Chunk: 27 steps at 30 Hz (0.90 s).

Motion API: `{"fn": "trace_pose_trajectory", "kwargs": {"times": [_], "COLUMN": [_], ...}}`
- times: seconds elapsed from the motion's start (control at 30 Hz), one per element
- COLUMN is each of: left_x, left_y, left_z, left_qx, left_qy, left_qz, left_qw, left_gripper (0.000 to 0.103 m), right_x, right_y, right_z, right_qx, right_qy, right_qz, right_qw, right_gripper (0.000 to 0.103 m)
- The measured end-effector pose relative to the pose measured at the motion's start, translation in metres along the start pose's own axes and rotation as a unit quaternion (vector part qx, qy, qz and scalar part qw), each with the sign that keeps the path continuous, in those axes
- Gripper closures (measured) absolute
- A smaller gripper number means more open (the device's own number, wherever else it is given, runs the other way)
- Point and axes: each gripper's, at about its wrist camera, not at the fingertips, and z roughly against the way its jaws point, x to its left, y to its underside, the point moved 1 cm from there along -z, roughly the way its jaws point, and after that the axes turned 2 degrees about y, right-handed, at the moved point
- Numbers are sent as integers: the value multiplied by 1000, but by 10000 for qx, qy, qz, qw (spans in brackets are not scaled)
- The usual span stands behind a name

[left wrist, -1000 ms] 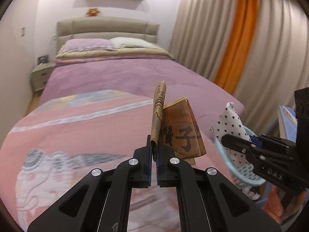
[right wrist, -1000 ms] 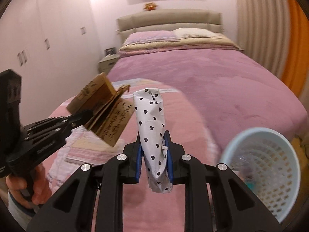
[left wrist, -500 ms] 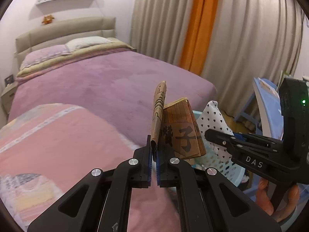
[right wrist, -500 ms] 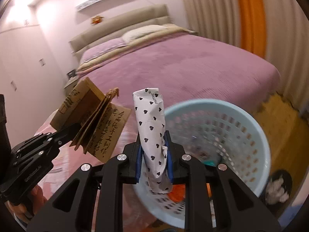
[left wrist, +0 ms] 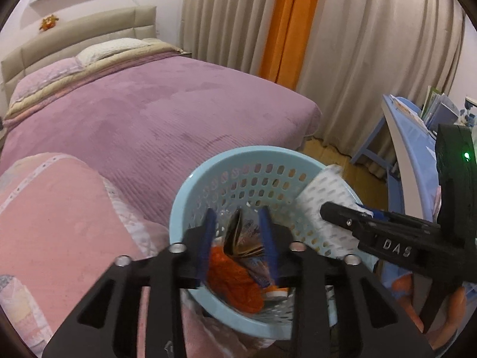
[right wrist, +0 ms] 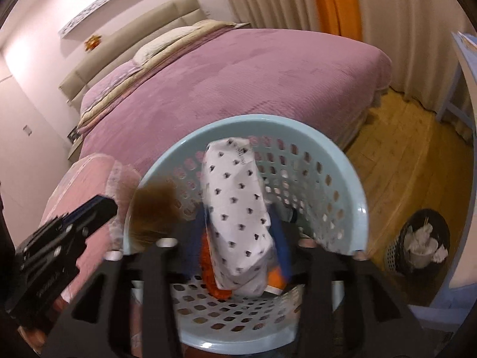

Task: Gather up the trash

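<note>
Blue perforated basket (left wrist: 190,197) is seen directly below both tools, resting against the foot edge of the bed (left wrist: 155,113), next to the pink quilt (left wrist: 59,214).

Left tool (left wrist: 238,238): jaws set wide apart, nothing gripped. Brown folded card packet (left wrist: 241,238) is seen between and below the pads, apparently inside the basket on the orange scrap (left wrist: 235,280). Judged as already released.

Right tool (right wrist: 241,238): jaws appear parted, blurred. White heart-print paper bag (right wrist: 235,208) is seen between them, long axis running from the tool toward the far basket wall, top end tilted away. Whether the pads touch it cannot be told; judged mid-drop or just freed.

Key relation: both items lie straight ahead and down from their own tool, inside the basket rim (right wrist: 360,208). Nothing is seen blocking the opening.

Around: the tools are close side by side over the rim, so contact is a risk on withdrawal. Black bin (right wrist: 417,244) with white paper on the wood floor (right wrist: 396,155) at the right; blue desk (left wrist: 402,137) near the curtains (left wrist: 357,44).
</note>
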Motion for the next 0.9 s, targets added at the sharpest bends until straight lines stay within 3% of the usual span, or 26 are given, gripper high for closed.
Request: {"fn": "trace_pose_trajectory", "kwargs": {"times": [0.1,0.33,0.5,0.73,0.9], "left_x": [0,14,30,58,79], "left_y": [4,13,18,39,62], "left_z": [7,34,57,92,117], "left_qx": [-88,-352,-572,-775,-979], "left_qy": [-25,-96,-208,-386,-922], "left_qz": [-20,77,285,642,903], "left_qw": [10000,9993,9977,9942,9868], "left_gripper": [50,36,27,25,23], "right_x": [-6,7,39,75,100], "right_y": [1,3,7,15,28], "right_z": [-2,-2,11,30,43], "right_qx": [-4,-58,-173,-612,-1021], "right_qy": [52,27,-42,-66,-145], "right_qz": [6,225,509,939,1225], "right_qw": [10000,9997,9985,9937,9871], "right_gripper": [52,52,52,52,52]}}
